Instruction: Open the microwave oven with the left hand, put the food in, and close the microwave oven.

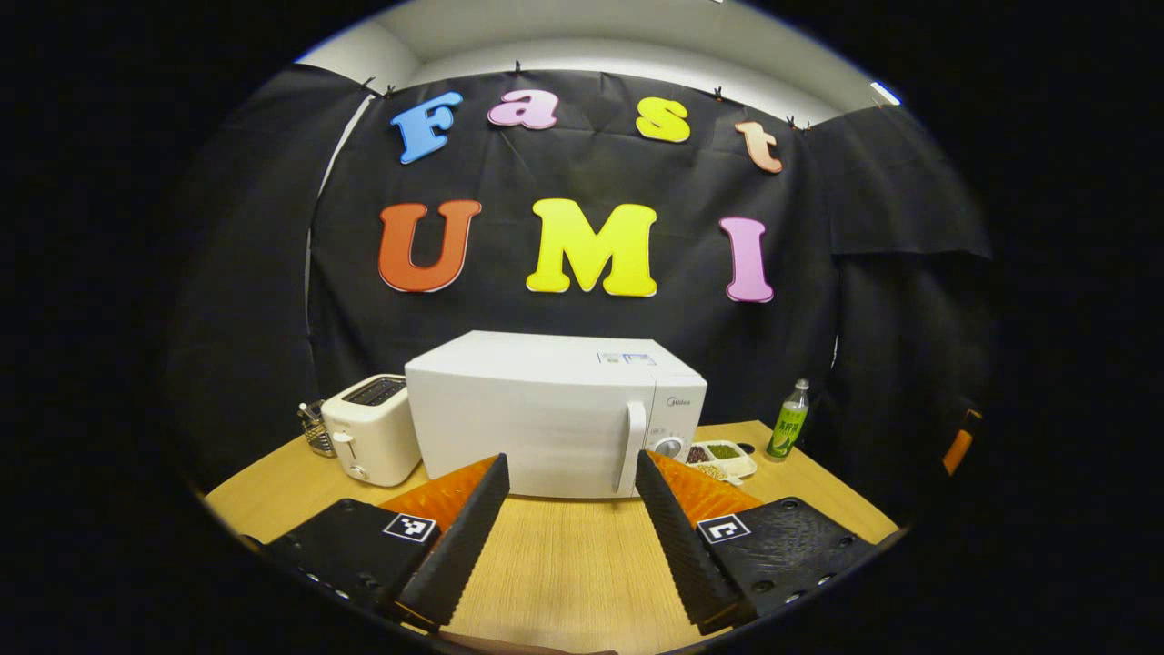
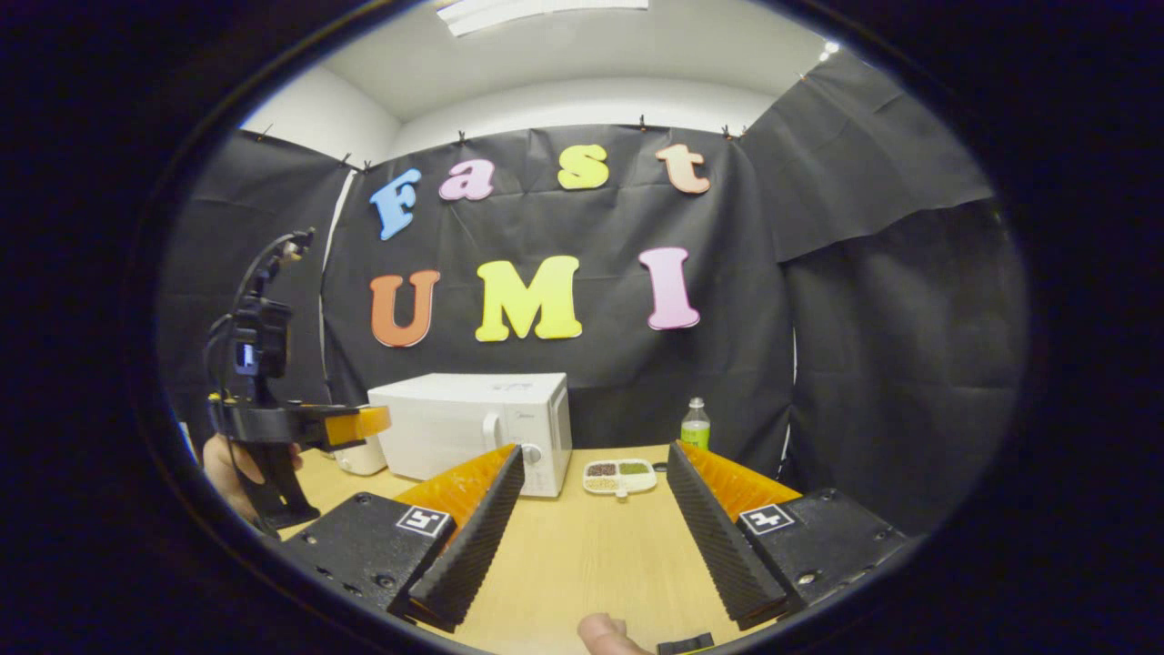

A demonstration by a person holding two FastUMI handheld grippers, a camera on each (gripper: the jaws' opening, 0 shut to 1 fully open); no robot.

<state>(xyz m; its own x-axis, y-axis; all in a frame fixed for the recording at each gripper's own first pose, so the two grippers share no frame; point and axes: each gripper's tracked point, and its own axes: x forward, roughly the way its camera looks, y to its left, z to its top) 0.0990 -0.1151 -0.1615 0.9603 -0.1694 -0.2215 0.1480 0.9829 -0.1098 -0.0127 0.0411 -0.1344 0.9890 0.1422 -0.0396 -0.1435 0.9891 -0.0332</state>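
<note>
A pale wooden counter (image 1: 564, 564) stands before black cloth walls, under a white ceiling. The white microwave (image 1: 546, 418), door closed, sits at its back, with a toaster (image 1: 368, 441) left and the food tray (image 2: 620, 476) and a green bottle (image 2: 696, 426) right. The left claw (image 1: 571, 496) and right claw (image 2: 596, 509) gape wide, holding nothing.

The left gripper view sits low over the desk's (image 1: 564, 564) front edge, facing the microwave (image 1: 546, 418) squarely and fairly near. The right gripper view looks from farther back and to the right (the microwave (image 2: 473, 423) lands left of centre). Both share the microwave, the food tray (image 1: 723, 458) (image 2: 620, 476), the bottle (image 1: 789, 421) (image 2: 696, 425) and the back wall.
</note>
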